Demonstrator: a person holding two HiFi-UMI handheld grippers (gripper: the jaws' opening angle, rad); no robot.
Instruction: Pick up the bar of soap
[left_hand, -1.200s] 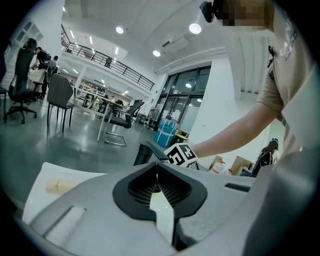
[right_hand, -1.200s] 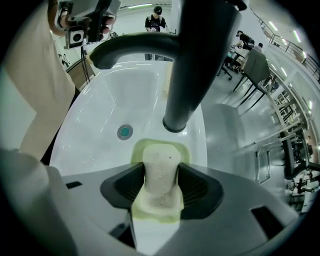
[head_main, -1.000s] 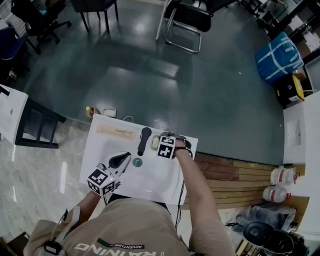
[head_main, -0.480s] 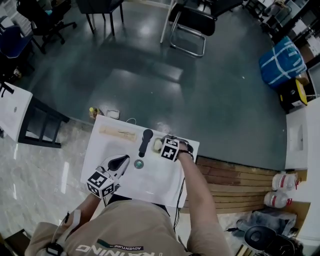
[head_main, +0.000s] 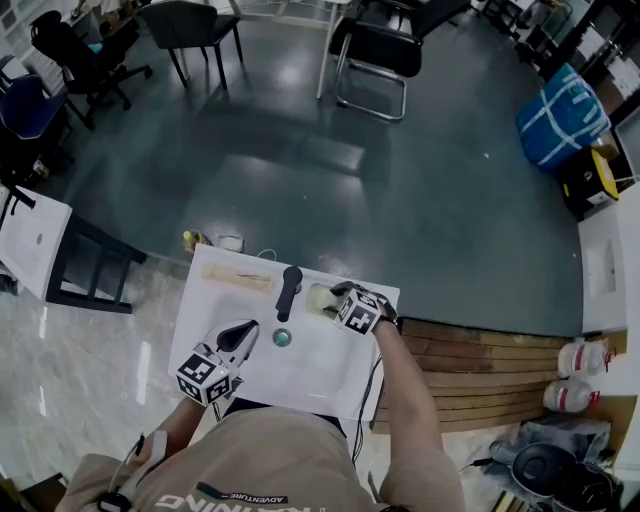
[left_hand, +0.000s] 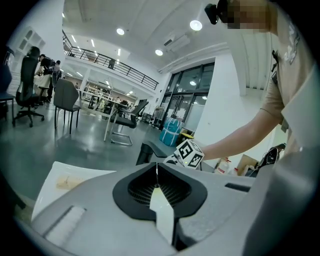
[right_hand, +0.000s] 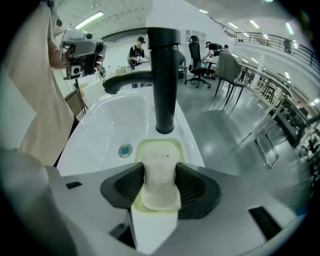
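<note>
Clamping the bar of soap (right_hand: 160, 182) with the right gripper (right_hand: 160, 172), at the yellow soap dish (right_hand: 142, 148) beside the black faucet (right_hand: 164, 75), its long axis pointing toward that faucet, holding the left gripper (left_hand: 156, 186) closed and empty above the sink (head_main: 320, 370).

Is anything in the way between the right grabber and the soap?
No, nothing visible is in the way. The right gripper has its jaws pressed on both sides of the bar of soap, which lies in its pale dish. The black tap stands beyond the dish, not in between.
</note>
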